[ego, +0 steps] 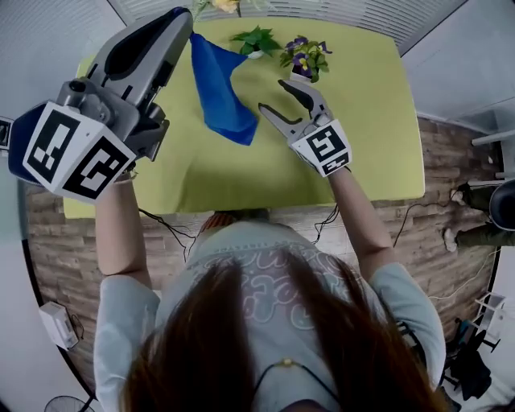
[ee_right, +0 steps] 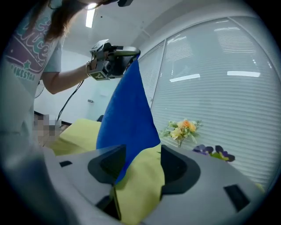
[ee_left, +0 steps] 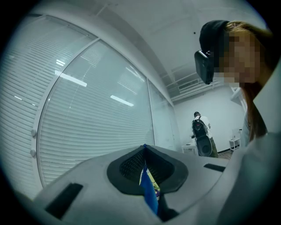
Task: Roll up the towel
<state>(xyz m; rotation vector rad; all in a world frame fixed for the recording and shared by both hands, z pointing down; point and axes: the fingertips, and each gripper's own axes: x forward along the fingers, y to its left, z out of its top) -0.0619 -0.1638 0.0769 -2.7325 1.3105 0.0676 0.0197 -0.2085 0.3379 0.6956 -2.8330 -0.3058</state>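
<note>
The blue towel (ego: 221, 92) hangs by one corner from my left gripper (ego: 183, 16), which is raised high over the table's far left and shut on it. In the left gripper view a strip of the blue towel (ee_left: 150, 195) shows pinched between the closed jaws of the left gripper (ee_left: 145, 169). The towel's lower end reaches down to the yellow-green tablecloth (ego: 362, 145). My right gripper (ego: 280, 100) is open just right of that lower end. In the right gripper view the towel (ee_right: 127, 110) hangs down in front of the open right gripper (ee_right: 140, 165), its bottom tip by the left jaw, not gripped.
Purple flowers (ego: 304, 56), a green leafy sprig (ego: 256, 39) and yellow flowers (ego: 225, 6) stand at the table's far edge, just behind the towel. Window blinds (ee_right: 219, 88) lie beyond. A person with a backpack (ee_left: 201, 134) stands far off in the room.
</note>
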